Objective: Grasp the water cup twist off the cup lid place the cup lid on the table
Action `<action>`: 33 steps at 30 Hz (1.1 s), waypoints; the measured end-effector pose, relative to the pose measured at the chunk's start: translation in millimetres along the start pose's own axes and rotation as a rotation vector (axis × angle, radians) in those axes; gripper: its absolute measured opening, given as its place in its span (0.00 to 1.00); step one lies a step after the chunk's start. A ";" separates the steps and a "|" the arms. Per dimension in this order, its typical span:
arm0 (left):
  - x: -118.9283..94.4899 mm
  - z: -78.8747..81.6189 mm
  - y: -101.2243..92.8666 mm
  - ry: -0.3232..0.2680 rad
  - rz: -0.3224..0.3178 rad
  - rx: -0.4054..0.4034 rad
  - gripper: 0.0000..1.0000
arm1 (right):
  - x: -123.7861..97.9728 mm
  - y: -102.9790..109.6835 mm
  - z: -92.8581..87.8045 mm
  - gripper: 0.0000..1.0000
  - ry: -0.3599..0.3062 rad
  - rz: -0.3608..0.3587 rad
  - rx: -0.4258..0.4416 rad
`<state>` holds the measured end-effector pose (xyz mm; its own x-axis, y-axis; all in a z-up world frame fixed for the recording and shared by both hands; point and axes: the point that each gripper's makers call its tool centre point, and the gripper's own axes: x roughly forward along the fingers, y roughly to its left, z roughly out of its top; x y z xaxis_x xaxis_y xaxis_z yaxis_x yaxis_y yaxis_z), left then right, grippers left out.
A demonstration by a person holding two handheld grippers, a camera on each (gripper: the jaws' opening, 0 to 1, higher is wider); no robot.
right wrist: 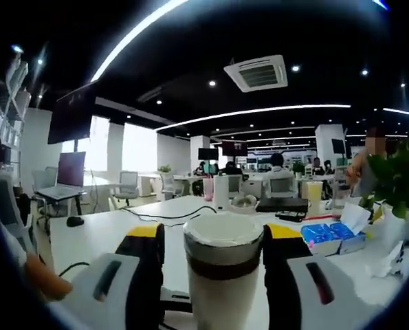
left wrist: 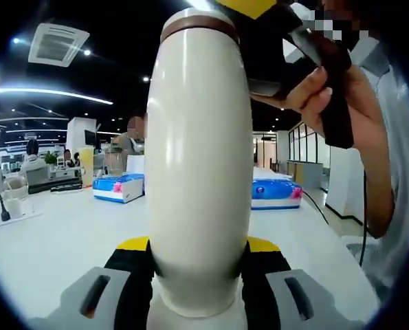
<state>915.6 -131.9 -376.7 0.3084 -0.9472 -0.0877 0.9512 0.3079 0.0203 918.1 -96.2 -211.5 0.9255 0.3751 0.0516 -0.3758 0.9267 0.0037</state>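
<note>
The left gripper [left wrist: 199,258] pinches the cream water cup [left wrist: 199,172] above the white table [left wrist: 60,234]; the right gripper [right wrist: 214,258] clamps its cup lid [right wrist: 223,247].

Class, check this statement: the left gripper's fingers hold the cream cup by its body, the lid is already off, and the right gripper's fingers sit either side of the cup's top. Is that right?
Not quite. The lid is still on the cup, as the right gripper view shows, with the right gripper either side of it. The rest stands: the left gripper holds the cup by its body.
</note>
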 end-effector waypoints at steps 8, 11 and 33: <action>-0.5 0.5 -1.4 0.001 0.000 0.001 0.51 | 0.8 -9.0 1.2 0.48 0.003 -0.033 -0.034; -1.1 0.3 -1.2 0.002 0.000 0.001 0.51 | 0.2 -7.3 0.4 0.48 0.006 -0.022 -0.029; -0.9 -1.8 -1.7 0.007 0.006 0.003 0.51 | 2.6 -0.5 -1.9 0.47 0.046 0.278 -0.036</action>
<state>913.8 -131.3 -378.5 0.3145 -0.9446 -0.0945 0.9492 0.3136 0.0238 920.8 -95.7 -213.3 0.7886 0.6149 0.0006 -0.6144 0.7880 -0.0396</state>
